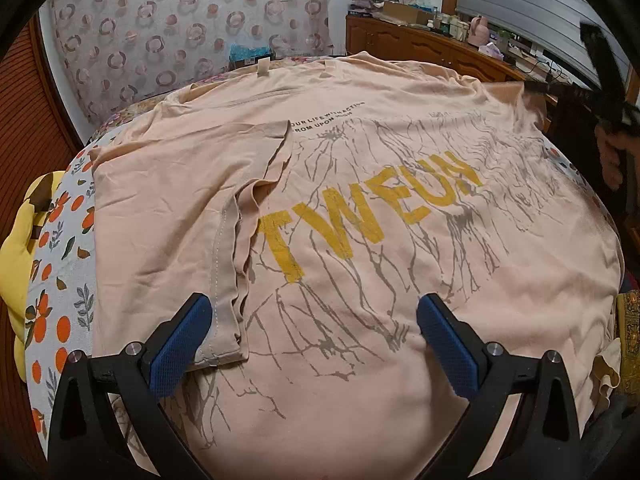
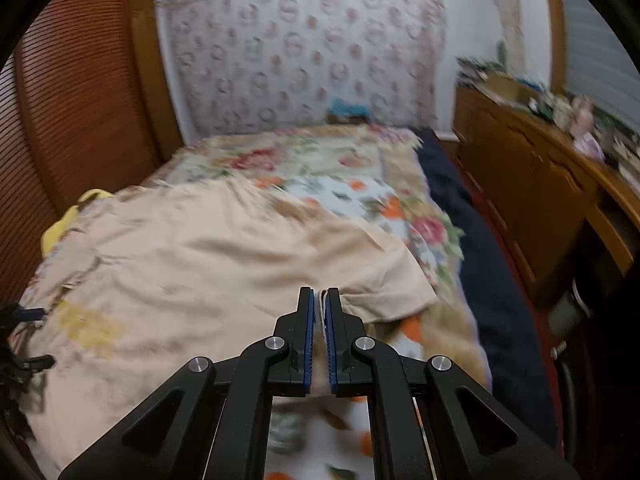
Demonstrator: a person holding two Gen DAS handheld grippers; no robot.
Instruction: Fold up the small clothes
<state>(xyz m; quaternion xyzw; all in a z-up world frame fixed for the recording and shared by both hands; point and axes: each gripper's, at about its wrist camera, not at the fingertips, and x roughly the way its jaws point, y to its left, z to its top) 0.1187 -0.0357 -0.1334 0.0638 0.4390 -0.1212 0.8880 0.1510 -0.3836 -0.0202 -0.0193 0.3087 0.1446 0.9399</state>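
Peach T-shirt (image 2: 224, 248) sleeve pinched by right gripper (image 2: 320, 300); left gripper (image 1: 312, 320) spread

Bedroom, a bed (image 2: 400, 216) under floral covers at its middle.
Behind the bed stands a headboard (image 1: 192, 32) draped in ring-patterned cloth; left of the bed, slatted wooden doors (image 2: 76, 112); right of it, a cluttered wooden dresser (image 2: 532, 176) below window blinds (image 1: 528, 4). Dark blue bedding (image 2: 480, 248) hangs along the bed's right edge.

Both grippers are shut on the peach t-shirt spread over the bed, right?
Not both. The left gripper is open above the t-shirt, holding nothing, as the left wrist view shows. Only the right gripper is shut on the shirt's fabric, seen in the right wrist view. The bed part stands.
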